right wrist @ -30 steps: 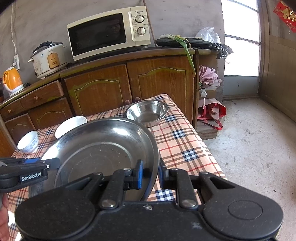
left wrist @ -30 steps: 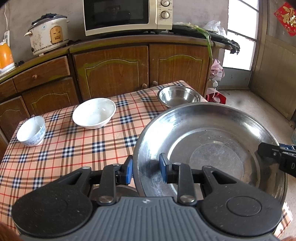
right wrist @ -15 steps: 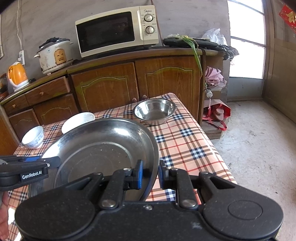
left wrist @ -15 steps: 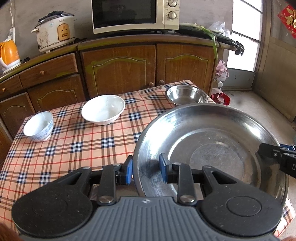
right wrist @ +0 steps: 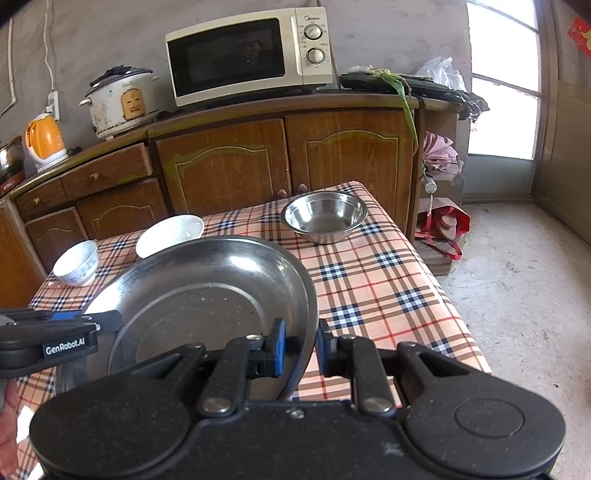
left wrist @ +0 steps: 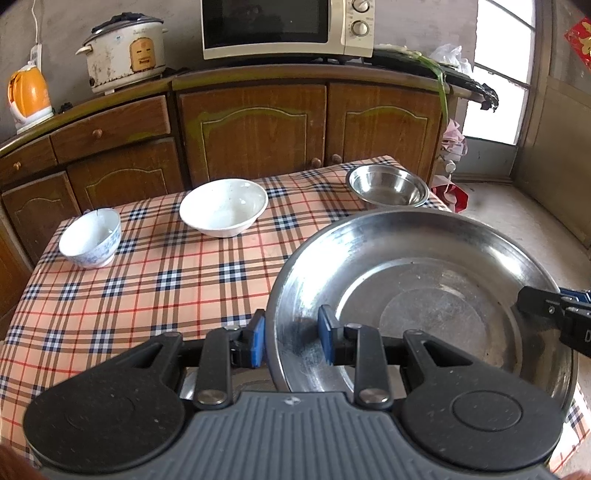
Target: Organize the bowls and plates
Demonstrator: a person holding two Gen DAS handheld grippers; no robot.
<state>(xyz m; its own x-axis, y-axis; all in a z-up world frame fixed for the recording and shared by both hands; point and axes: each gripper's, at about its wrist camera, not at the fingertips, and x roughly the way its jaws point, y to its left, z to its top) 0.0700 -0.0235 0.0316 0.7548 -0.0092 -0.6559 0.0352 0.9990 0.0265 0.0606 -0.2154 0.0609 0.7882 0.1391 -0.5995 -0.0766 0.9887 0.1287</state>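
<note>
Steel plate (left wrist: 424, 295), seemingly bare, gripped by both jaws.

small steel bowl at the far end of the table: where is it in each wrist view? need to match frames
Left wrist: small round stainless steel bowl sits upper right of centre, at the table's far right corner, just beyond the rim of the large steel plate.
Right wrist: same bowl sits just right of centre, mid-height, beyond the plate.
Shared landmark: the cream microwave on the wooden cabinet behind.
</note>
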